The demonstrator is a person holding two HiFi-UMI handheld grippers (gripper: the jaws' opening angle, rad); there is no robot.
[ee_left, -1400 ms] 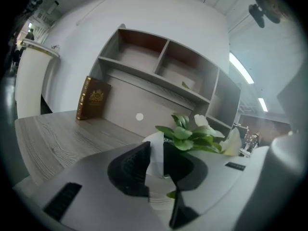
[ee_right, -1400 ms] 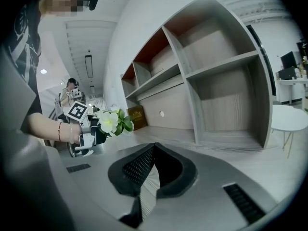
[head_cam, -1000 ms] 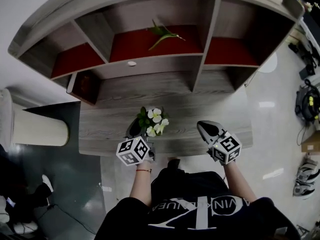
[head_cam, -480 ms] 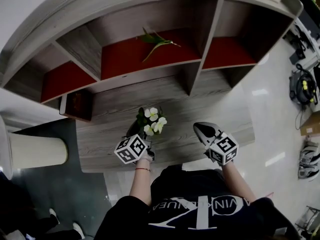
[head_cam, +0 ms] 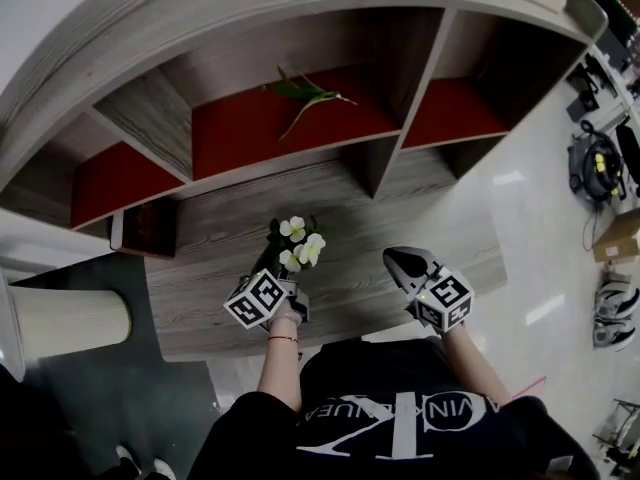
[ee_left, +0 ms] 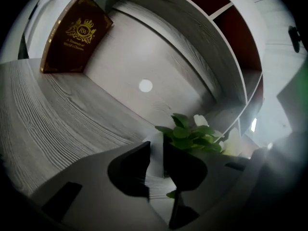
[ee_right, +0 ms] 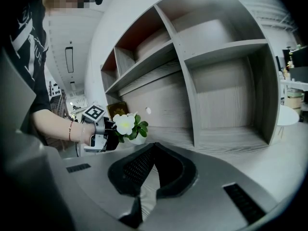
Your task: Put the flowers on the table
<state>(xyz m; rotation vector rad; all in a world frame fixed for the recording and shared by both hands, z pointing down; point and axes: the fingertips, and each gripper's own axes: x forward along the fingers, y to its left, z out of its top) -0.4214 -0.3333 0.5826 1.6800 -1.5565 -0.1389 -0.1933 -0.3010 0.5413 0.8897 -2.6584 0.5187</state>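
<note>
The left gripper (ee_left: 155,148), jaws clamped on the potted flowers (head_cam: 297,243), has sunk low over the bench (head_cam: 360,273) near its front edge, so set-down looks close; the right gripper (ee_right: 153,148) has its jaws together, empty.

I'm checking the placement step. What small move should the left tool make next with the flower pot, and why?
Probably lower it the last bit until the base sits on the table, then open. The left tool is closed on the white flower pot just above the grey table, and no view shows the base resting on the wood yet.
</note>
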